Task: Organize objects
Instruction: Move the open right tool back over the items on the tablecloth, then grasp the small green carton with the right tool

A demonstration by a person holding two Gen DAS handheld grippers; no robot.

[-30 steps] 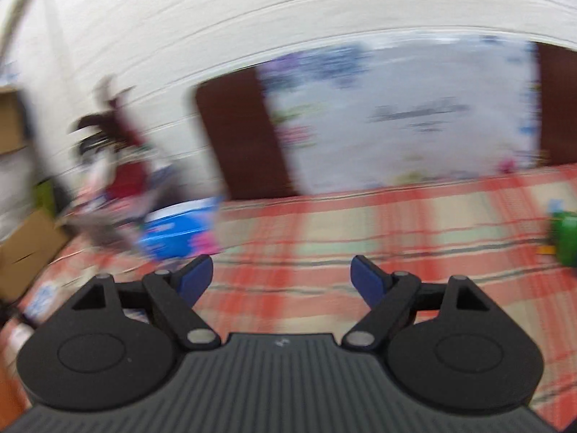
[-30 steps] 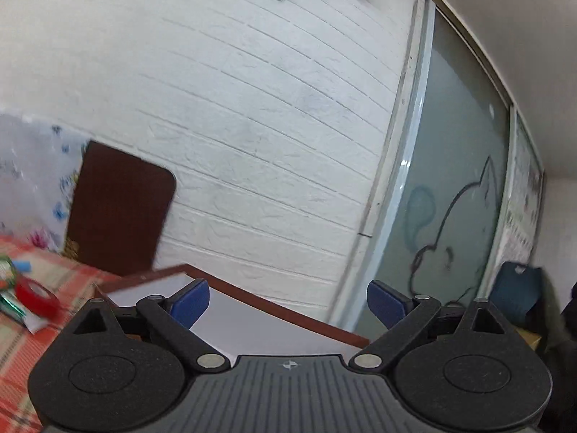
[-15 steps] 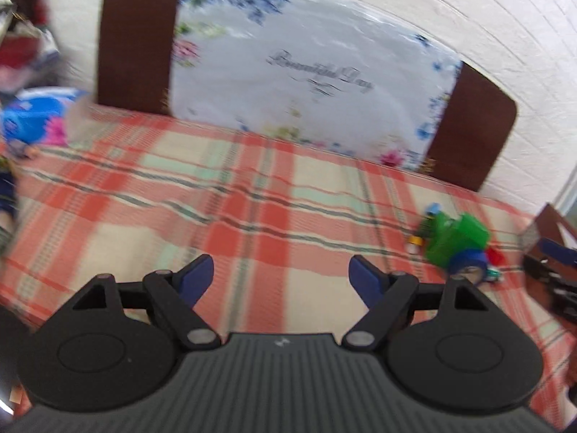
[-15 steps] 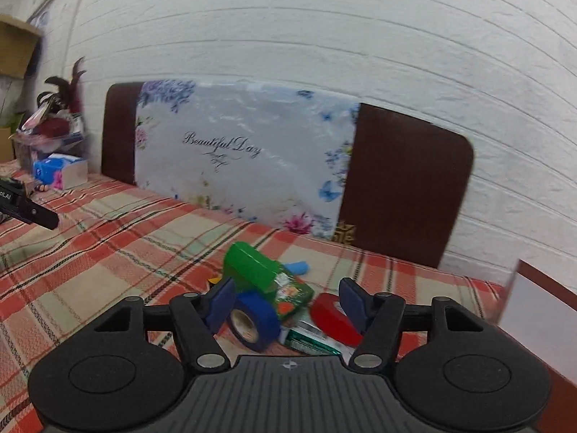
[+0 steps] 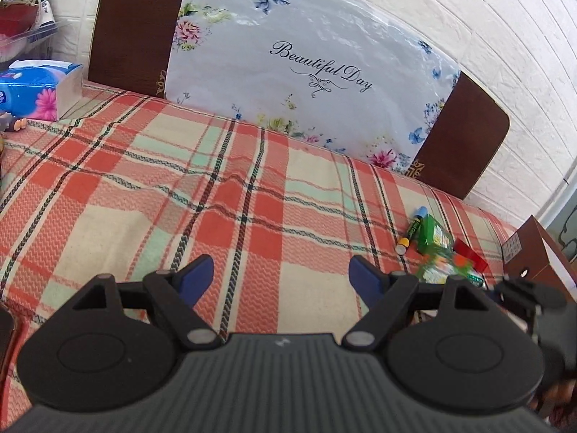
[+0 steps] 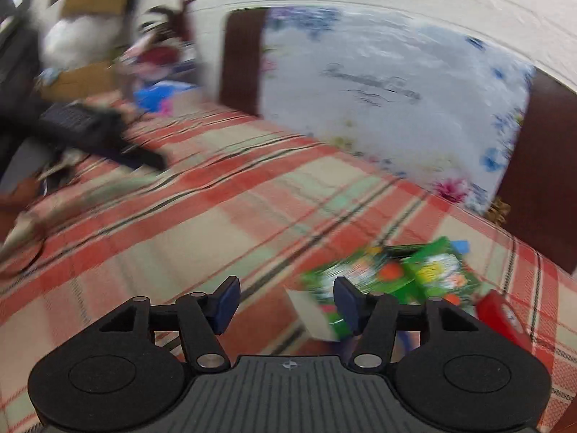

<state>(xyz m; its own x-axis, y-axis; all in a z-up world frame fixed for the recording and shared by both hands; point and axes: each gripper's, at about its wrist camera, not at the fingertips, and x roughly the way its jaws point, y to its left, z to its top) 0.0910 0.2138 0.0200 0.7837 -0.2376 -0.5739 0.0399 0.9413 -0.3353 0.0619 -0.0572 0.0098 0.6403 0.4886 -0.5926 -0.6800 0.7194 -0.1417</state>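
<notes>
The left gripper [image 5: 279,276] is held wide apart over the plaid tablecloth [image 5: 151,187], nothing caught between the blue pads, just bare cloth under them. The right gripper [image 6: 283,301] sits at a middling width and its jaws are closing, with only cloth seen in the gap; the pile of stuff is just off its right pad, not between the jaws.

The things to be sorted are bunched near the far right corner of the table. In the left wrist view a green box [image 5: 432,234] is seen lying flat, with a green marker with a blue cap [image 5: 413,229] just beside it on the left, and a red roll [image 5: 468,254] on its right. A second green packet [image 5: 438,270] is blurred in front. In the right wrist view the same green packaging [image 6: 393,278] is smeared by motion, so exact contact can't be told, and the red roll [image 6: 501,319] is at the right edge.

A floral "Beautiful Day" board [image 5: 306,65] is leaned against the white brick wall [image 5: 487,36]. A blue tissue box [image 5: 36,86] is parked far left, well apart from the pile.
</notes>
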